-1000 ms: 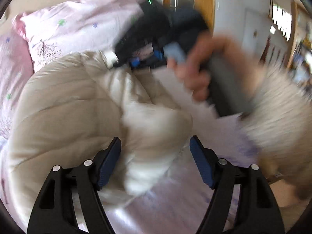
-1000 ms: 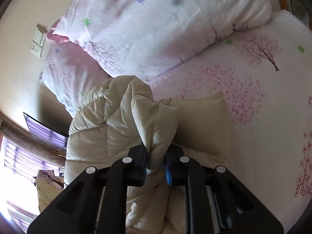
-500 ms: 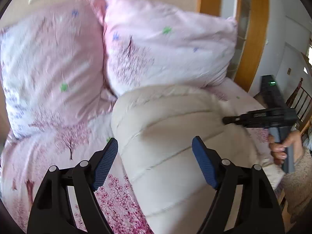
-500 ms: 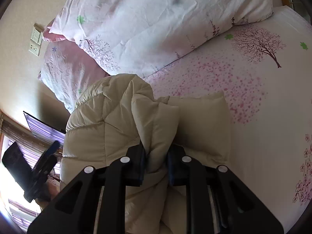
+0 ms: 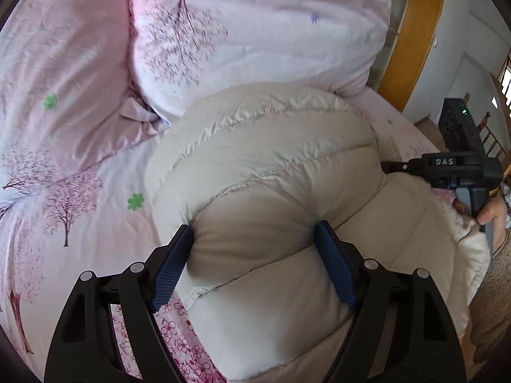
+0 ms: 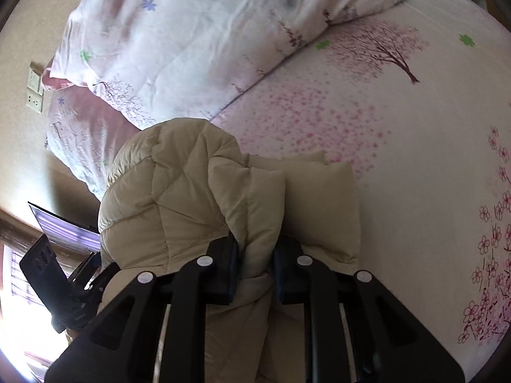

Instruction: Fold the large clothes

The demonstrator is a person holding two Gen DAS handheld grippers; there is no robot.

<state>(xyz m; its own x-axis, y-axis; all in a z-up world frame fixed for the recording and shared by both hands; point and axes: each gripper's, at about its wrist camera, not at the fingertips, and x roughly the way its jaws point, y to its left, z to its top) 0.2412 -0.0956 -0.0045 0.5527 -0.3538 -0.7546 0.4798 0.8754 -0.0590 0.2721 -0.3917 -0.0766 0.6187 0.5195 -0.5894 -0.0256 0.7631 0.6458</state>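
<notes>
Left tongs (image 5: 254, 245) straddle the puffy jacket (image 5: 287, 191) wide apart on the bed (image 5: 80, 223), right tongs (image 6: 255, 261) pinching its fold.

From my left wrist camera, the cream padded coat (image 5: 281, 191) runs off the bottom edge, so I cannot see its hem. The right gripper (image 5: 388, 166) has its fingertips buried behind the coat's bulge near the bed's right edge; my right hand (image 5: 488, 214) is cut by the frame. In the right wrist view, a fold fills the gap between the pads (image 6: 231, 265), hiding their faces. The left gripper (image 6: 80, 290) there is a dark, backlit shape whose jaws I cannot read.
</notes>
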